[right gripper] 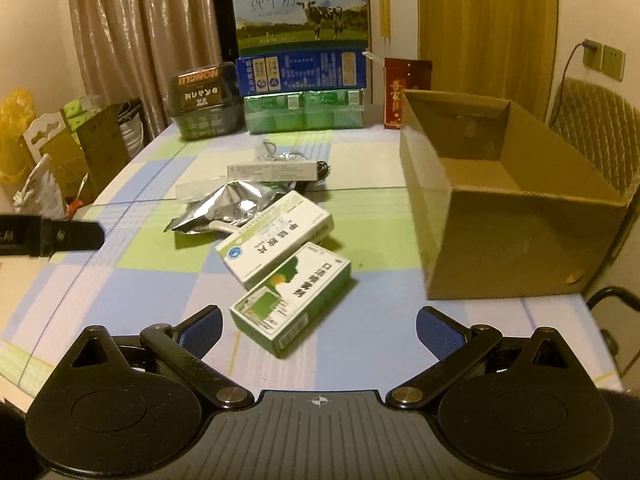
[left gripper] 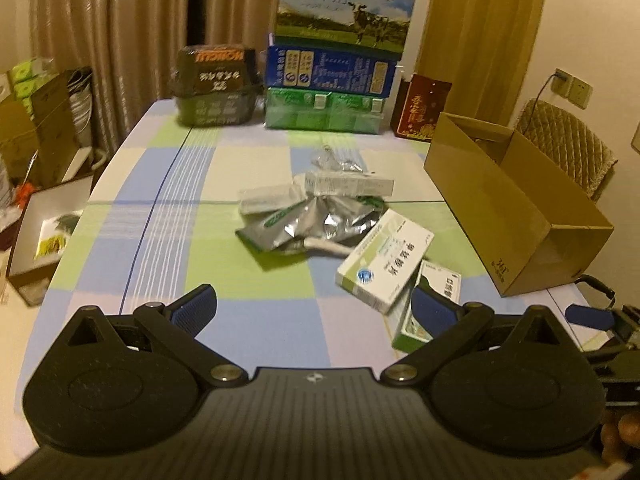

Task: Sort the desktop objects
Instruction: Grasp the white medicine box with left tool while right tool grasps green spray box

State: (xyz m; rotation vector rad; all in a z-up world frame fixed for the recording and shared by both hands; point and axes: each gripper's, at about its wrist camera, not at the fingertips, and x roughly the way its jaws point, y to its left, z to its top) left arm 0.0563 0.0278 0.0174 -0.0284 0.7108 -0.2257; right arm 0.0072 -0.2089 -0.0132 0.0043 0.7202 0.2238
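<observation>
Blue-padded jaws of the left gripper [left gripper: 314, 308] and right gripper [right gripper: 319, 330] are spread wide and empty above the checked worktop [right gripper: 132, 280]. Just beyond the right gripper a green-and-white medicine box [right gripper: 291, 298] is seen, touching a white medicine box [right gripper: 276, 236]. Behind them crumpled foil packets [right gripper: 224, 208] are piled. An open cardboard box [right gripper: 508, 208] is placed at the right, stacked milk cartons [right gripper: 302, 46] at the far edge.

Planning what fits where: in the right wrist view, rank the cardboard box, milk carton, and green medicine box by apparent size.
1. Cardboard box
2. Milk carton, though it stands farther away
3. Green medicine box, though nearest the camera
</observation>
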